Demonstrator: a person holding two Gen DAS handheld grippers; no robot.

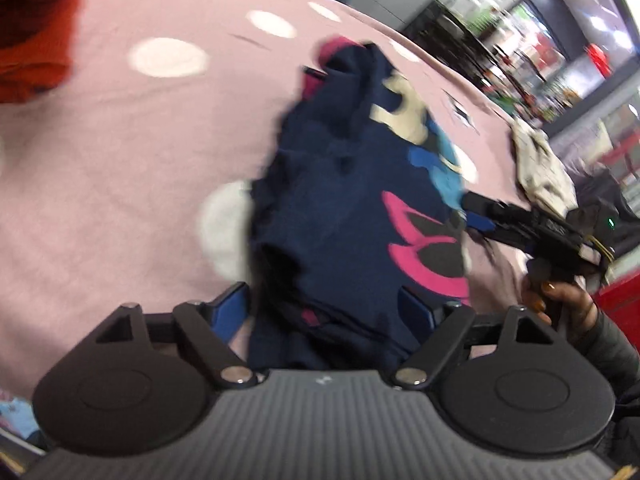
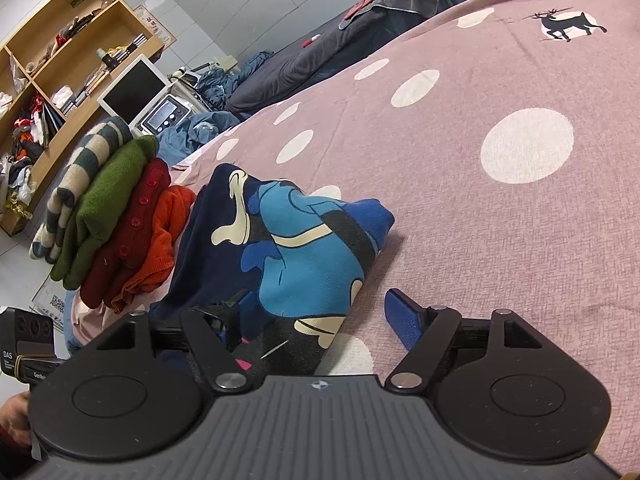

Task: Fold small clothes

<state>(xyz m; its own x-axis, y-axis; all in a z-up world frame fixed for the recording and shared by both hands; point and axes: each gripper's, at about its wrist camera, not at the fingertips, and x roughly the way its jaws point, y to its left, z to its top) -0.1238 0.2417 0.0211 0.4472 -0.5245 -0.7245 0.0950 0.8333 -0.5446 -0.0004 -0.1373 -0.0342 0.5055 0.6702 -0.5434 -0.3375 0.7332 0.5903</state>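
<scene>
Four folded sweaters (image 2: 116, 220) stacked at left of frame; navy top (image 2: 280, 248) half-folded on bed (image 2: 500, 240). Left hand-held gripper (image 1: 324, 304) open astride it, right hand-held gripper (image 2: 320, 320) wide open, gripping nothing.

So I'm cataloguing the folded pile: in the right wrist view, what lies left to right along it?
Grey-and-cream striped knit → green woolly sweater → dark red buttoned cardigan → orange knit → navy cartoon-print top.

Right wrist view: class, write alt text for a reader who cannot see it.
A navy cartoon-print garment lies crumpled on a pink polka-dot bedspread, with the open right tool low over its near edge. Folded knitwear is stacked to the left.
</scene>
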